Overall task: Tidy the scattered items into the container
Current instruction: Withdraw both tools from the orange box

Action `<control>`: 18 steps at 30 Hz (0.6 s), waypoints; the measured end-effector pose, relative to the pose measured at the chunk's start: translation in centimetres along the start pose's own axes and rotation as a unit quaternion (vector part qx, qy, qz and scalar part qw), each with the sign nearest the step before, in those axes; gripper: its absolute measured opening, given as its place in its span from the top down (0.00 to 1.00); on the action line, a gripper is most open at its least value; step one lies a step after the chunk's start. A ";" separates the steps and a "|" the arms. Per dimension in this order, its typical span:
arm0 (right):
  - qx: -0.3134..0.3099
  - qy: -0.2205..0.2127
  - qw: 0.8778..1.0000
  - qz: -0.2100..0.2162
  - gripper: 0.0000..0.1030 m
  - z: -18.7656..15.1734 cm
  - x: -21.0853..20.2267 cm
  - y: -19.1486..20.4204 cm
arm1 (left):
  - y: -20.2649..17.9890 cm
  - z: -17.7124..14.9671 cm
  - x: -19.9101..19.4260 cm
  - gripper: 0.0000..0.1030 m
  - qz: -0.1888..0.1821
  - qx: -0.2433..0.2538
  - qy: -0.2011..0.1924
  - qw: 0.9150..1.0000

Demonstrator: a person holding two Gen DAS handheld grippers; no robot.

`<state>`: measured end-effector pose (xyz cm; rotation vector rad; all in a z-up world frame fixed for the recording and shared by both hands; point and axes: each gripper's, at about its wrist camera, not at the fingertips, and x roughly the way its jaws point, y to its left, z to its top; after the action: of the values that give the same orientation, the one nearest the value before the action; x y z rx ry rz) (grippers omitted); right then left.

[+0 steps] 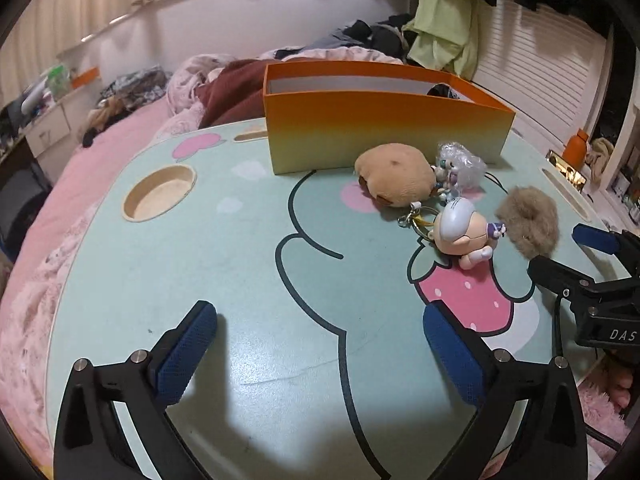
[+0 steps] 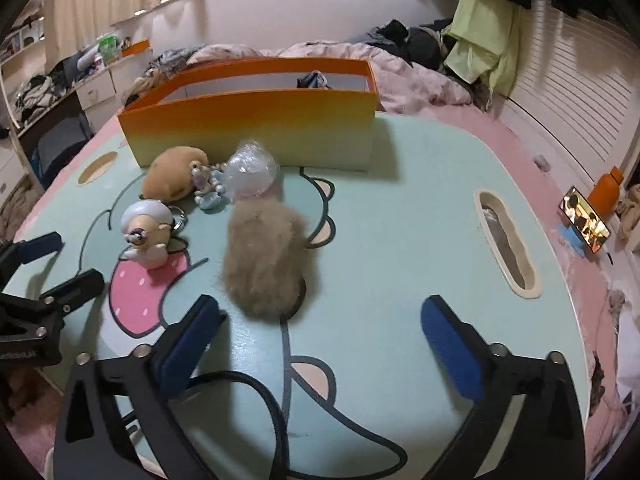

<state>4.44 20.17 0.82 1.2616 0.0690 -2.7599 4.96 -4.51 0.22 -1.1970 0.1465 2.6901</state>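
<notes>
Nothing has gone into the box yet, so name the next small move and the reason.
Probably ease the right gripper forward over the furry brown pompom. It lies nearest, just ahead of the open gripper and slightly toward its left finger, apart from the other toys, with the orange box straight behind it.

box interior (image 2: 280, 80): we see only a dark item's tip over the rim
right gripper (image 1: 568, 256): cut off at right edge
phone screen (image 2: 586, 222): too small to read
</notes>
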 end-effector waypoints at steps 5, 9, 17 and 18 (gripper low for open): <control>0.000 -0.007 1.000 -0.002 0.00 -0.2 -0.1 0.1 | 0.2 -0.1 -0.1 0.00 0.000 0.000 -0.002 1.000; -0.001 -0.009 1.000 -0.002 0.00 -0.1 0.0 0.3 | 0.2 0.0 -0.1 0.00 0.000 -0.001 -0.001 1.000; -0.004 -0.011 1.000 -0.001 0.00 0.0 0.0 0.1 | 0.3 -0.1 -0.1 0.00 -0.001 0.000 -0.002 1.000; -0.004 -0.012 1.000 -0.001 0.00 0.0 0.0 0.1 | 0.2 -0.1 -0.1 0.00 -0.001 0.000 -0.002 1.000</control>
<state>4.46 20.03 0.82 1.2278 0.0780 -2.7724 5.02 -4.78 0.23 -1.1917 0.1444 2.6909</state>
